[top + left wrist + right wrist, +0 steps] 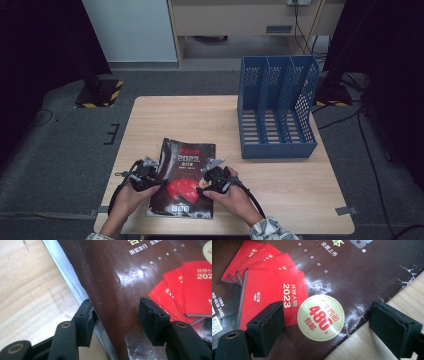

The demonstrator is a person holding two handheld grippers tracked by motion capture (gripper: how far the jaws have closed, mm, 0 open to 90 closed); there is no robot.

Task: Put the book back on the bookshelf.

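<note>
Now we have both tools down on the magazine [182, 177], which lies flat on the tabletop [280, 185] near its front edge, with the blue file rack [277, 107] off at two o'clock from it. Our left hand-held gripper [150, 176] straddles the magazine's nine o'clock edge — one jaw outside the edge against the page block, the other on the glossy cover — half-wide, the cover edge between the jaws but not yet pinched as far as we can tell. Our right hand-held gripper [210, 177] sits at the three o'clock edge, jaws wide, one pad over the cover and one over bare wood, gripping nothing.

We judge this the grasping step, likely ahead of lifting the magazine toward the rack. Next we need each lower jaw worked under the edge, then a firm close — the slick cover may slip.
</note>
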